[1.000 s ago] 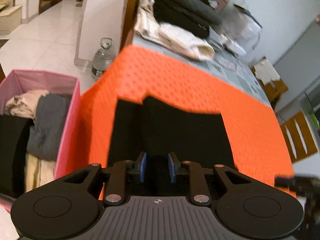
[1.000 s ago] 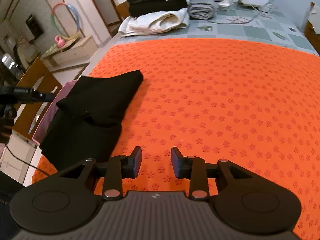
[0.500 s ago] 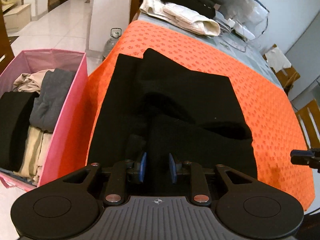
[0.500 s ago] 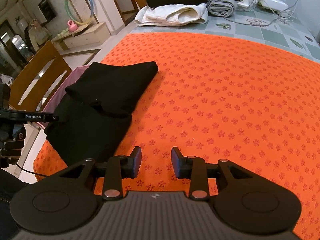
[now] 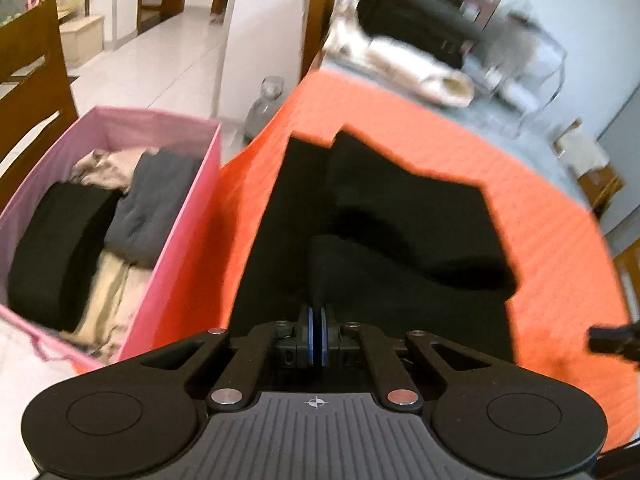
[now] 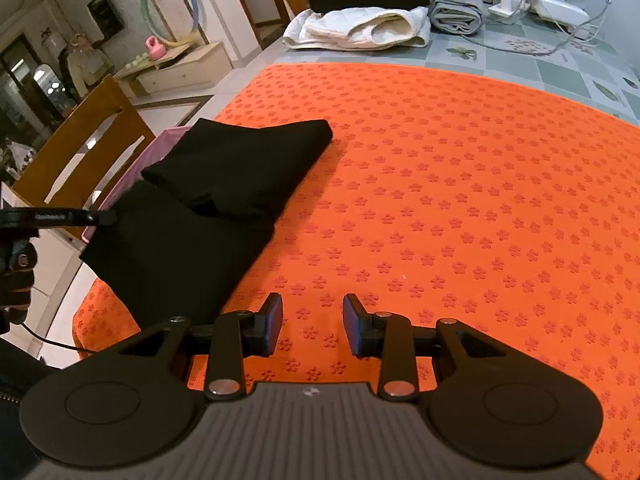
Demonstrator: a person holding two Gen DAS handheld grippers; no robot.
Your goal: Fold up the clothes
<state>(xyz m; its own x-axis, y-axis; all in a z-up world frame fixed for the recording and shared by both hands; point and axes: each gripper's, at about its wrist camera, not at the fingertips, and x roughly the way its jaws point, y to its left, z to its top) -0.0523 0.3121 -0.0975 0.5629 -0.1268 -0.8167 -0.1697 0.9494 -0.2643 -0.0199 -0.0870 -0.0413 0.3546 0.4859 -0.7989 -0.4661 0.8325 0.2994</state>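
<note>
A black garment (image 5: pixel 400 216) lies partly folded at the near left corner of the orange patterned tablecloth (image 5: pixel 540 216). My left gripper (image 5: pixel 315 336) is shut, and a ridge of the black cloth runs up from between its blue pads. The right wrist view shows the same garment (image 6: pixel 208 208) as a folded upper part over a flat lower part, with the left gripper (image 6: pixel 100 217) at its left edge. My right gripper (image 6: pixel 312 320) stands open over bare tablecloth (image 6: pixel 460 200), just right of the garment, holding nothing.
A pink fabric bin (image 5: pixel 176 216) of black, grey and beige clothes stands on the floor left of the table. Folded black, white and grey clothes (image 6: pixel 360 12) are stacked at the far end, beside a power strip and cables (image 6: pixel 552 4). A wooden chair (image 6: pixel 80 140) is at left.
The left gripper went from open to shut on the near part of the black garment. The right gripper drew slightly closer over the cloth and stayed open.
</note>
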